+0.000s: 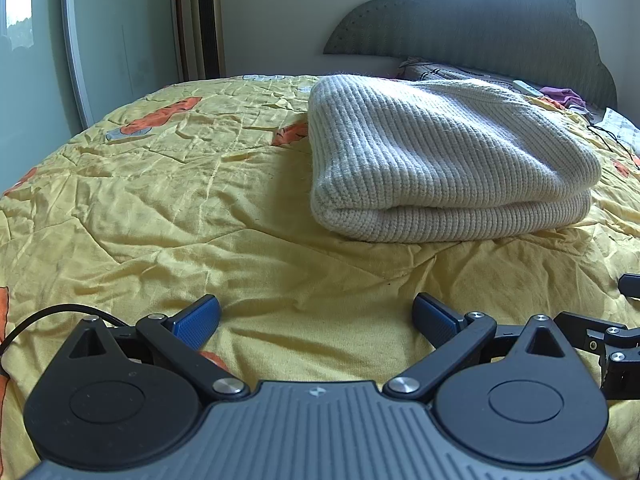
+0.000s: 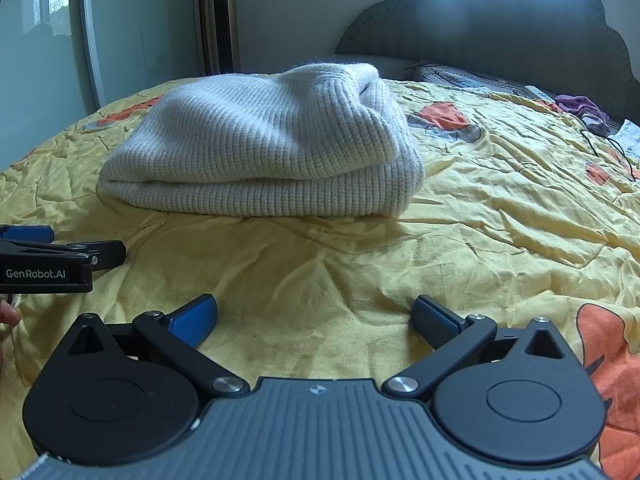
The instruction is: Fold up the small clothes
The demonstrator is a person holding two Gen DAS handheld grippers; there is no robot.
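- On the yellow quilt (image 1: 160, 208), a cream ribbed knit garment (image 1: 440, 160) lies folded over on itself into a thick bundle, two layers showing along its near edge.
- From the right wrist view, the same knit garment (image 2: 272, 148) sits toward the left of the middle, with a rounded, ribbed cuff or hem bunched at its upper right end.
- Nothing touches the garment; both grippers are set back from it over bare quilt.
- Left gripper (image 1: 316, 316): its blue-padded fingers (image 1: 198, 320) stand wide apart, with nothing between them but wrinkled cloth.
- Right gripper (image 2: 316, 316): likewise spread wide and holding nothing, low over the quilt (image 2: 500, 208).
- At the left edge of the right wrist view, the left gripper (image 2: 48, 260) shows from the side, with a printed label on its body and a bit of a hand (image 2: 8, 316) just below it.
- Orange cartoon prints (image 2: 444, 116) dot the quilt, one just beside the garment's right end.
- Behind the bed rises a dark cloud-shaped headboard (image 1: 480, 24), with a pillow (image 1: 440, 70) and a purple cloth (image 1: 564, 96) near its foot.
- A thin black cable (image 2: 612, 152) lies on the quilt at far right.
- A tall tower appliance (image 1: 206, 20) stands against the far wall, next to a glass door (image 1: 120, 40).
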